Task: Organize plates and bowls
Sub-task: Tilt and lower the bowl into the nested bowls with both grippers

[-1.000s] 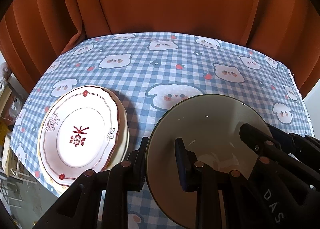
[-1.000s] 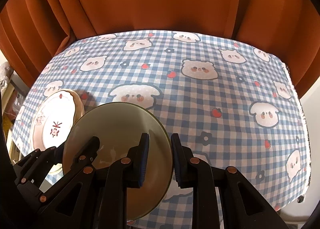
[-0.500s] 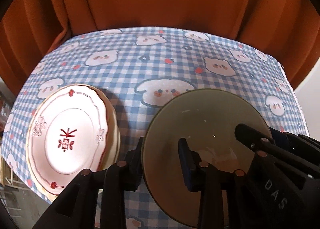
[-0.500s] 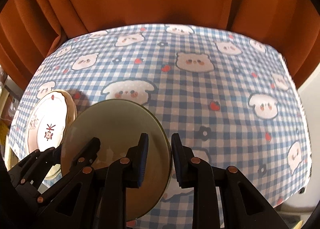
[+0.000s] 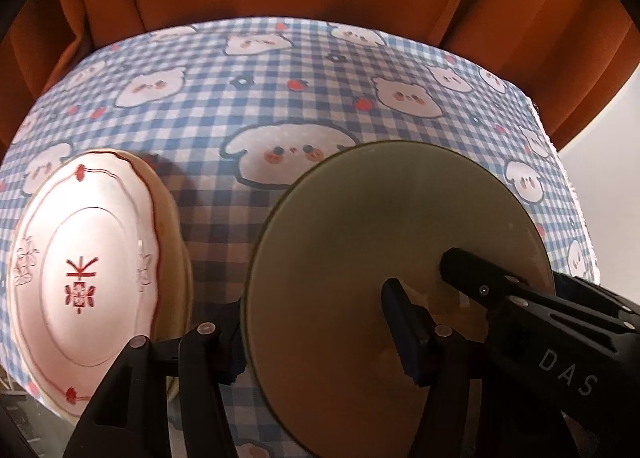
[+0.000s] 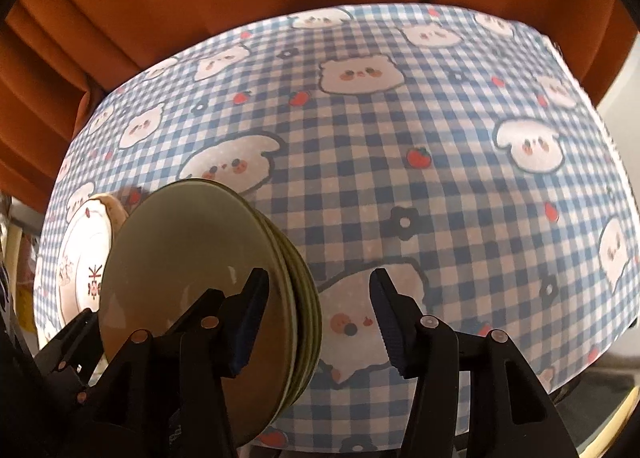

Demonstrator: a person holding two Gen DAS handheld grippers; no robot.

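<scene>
Green plate stack [image 6: 208, 282] on table [image 6: 440, 178]; left claw [image 5: 316, 322] and right claw [image 6: 316, 322] just opening, astride opposite rims, pads clear.

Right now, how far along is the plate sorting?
Done: green plates sit stacked on the checked tablecloth, and the white patterned plates sit in their own pile beside them. In hand: nothing; the left claw and right claw have just been opening, straddling opposite rims of the green stack. Left: pull both claws clear. No bowls in view.
</scene>
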